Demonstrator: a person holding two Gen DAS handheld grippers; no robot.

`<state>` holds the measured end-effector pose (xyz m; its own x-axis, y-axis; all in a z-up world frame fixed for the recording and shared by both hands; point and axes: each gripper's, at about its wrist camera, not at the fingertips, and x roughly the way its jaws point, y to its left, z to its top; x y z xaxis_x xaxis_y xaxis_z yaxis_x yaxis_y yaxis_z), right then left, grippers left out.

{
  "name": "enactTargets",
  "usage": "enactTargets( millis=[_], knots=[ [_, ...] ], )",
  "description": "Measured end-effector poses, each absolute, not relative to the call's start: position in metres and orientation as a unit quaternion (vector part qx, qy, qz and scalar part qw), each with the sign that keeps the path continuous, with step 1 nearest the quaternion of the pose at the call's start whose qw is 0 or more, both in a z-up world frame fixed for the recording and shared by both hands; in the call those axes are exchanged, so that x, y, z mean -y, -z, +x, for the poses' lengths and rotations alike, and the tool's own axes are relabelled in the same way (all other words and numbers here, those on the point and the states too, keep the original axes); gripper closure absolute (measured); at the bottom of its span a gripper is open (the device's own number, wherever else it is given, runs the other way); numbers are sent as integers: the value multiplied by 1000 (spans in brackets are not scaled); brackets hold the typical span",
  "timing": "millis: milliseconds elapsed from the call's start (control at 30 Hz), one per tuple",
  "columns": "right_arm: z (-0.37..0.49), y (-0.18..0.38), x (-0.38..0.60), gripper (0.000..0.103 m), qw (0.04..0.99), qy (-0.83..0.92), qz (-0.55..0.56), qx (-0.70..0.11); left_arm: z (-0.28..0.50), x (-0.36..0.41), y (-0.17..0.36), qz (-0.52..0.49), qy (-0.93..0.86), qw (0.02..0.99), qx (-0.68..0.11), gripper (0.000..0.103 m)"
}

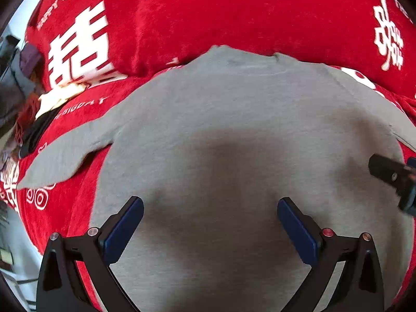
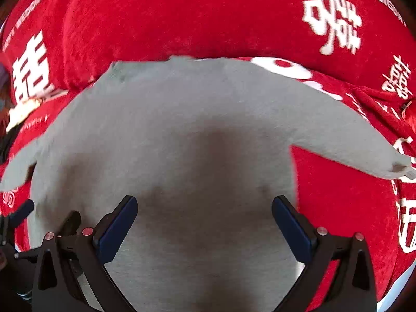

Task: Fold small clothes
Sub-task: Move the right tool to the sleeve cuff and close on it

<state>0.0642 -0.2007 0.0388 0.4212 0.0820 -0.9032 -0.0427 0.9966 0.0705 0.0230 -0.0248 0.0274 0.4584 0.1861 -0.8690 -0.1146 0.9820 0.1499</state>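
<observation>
Flat on a plush red blanket with white characters (image 1: 213, 13) lies a small grey long-sleeved knit top (image 1: 234, 119), sleeves spread to either side. Both tools hover over its body: the left gripper (image 1: 210, 223) has its blue-padded fingers spread wide, gripping nothing, and the right gripper (image 2: 205, 221) is likewise spread, near the top's right edge. No containers show.

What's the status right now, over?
Left gripper and right gripper both open, above the cloth. Grey top spread flat on red blanket, sleeves out, unfolded. Nothing blocking.
</observation>
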Motion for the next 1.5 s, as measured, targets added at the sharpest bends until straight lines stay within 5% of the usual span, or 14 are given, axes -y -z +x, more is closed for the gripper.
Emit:
enactTargets(
  millis=[633,1033,1133,1200,1400,1500],
  knots=[
    [46,-28,505,0,798,172,218,-535,102,169,-19,22,-18,840,-542,0],
    [102,-11,583,4,799,156,308,-493,145,203,-11,42,-28,839,-542,0],
    [113,-5,587,21,805,141,304,-489,166,199,-12,43,-42,841,-537,0],
    [118,1,589,47,804,136,301,-495,188,199,-10,50,-53,841,-536,0],
    [117,7,601,85,805,130,321,-482,244,187,6,-10,-74,814,-576,0],
    [117,3,601,92,811,129,304,-482,238,189,13,-21,-84,814,-574,0]
  ],
)
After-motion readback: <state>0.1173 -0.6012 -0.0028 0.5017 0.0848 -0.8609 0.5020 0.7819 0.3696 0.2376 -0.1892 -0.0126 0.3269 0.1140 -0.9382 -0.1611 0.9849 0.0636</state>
